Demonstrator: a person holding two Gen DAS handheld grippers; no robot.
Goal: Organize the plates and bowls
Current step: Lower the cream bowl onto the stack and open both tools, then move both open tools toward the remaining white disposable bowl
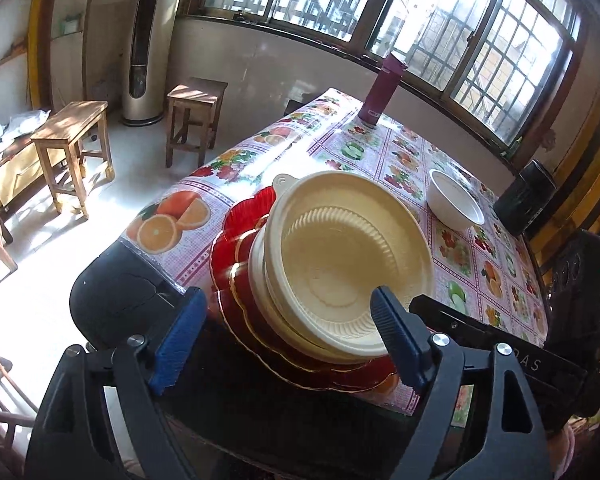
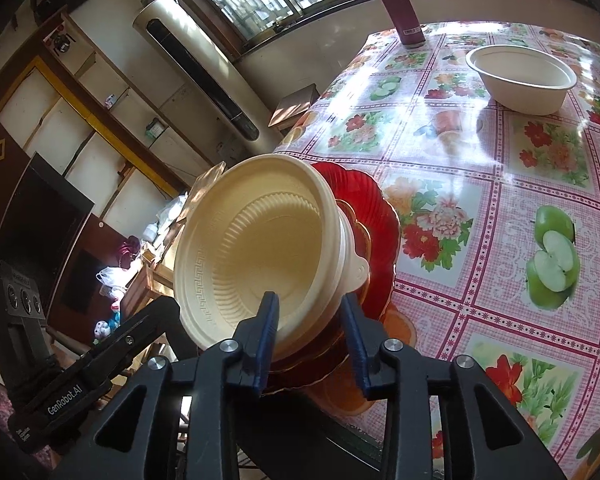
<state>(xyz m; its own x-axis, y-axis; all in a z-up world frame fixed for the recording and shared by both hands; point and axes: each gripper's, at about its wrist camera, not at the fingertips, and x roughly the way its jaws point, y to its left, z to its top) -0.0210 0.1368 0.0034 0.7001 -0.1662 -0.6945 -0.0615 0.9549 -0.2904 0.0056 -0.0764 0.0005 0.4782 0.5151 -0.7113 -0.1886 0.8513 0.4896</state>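
The left gripper stands with jaws wide apart, the cream bowls nested on red plates straight ahead at the table's near edge. The right gripper is part-open, straddling the same rim without pressing. The white bowl sits well apart, beyond the right gripper, likely the nearer one.

cream bowls nested on red plates | white bowl apart
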